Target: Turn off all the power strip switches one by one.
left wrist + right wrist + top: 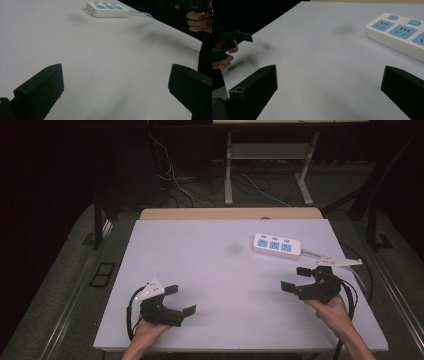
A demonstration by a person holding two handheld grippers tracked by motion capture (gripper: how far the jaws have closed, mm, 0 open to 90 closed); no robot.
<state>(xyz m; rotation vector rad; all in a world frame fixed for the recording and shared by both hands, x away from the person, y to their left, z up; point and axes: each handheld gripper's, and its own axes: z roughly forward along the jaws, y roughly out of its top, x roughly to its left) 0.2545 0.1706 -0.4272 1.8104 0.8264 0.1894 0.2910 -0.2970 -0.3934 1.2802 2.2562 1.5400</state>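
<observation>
A white power strip with blue sockets lies at the table's far right; it also shows in the left gripper view and the right gripper view. My left gripper hovers over the near left of the table, open, with bare tabletop between its jaws. My right gripper is at the near right, just in front of the power strip, open and holding nothing. Each gripper view catches the other hand and its gripper at the frame's edge.
The white table has a wooden strip along its far edge. The power strip's cord runs off to the right. Beyond the table, loose cables and a frame's legs sit on the dark floor.
</observation>
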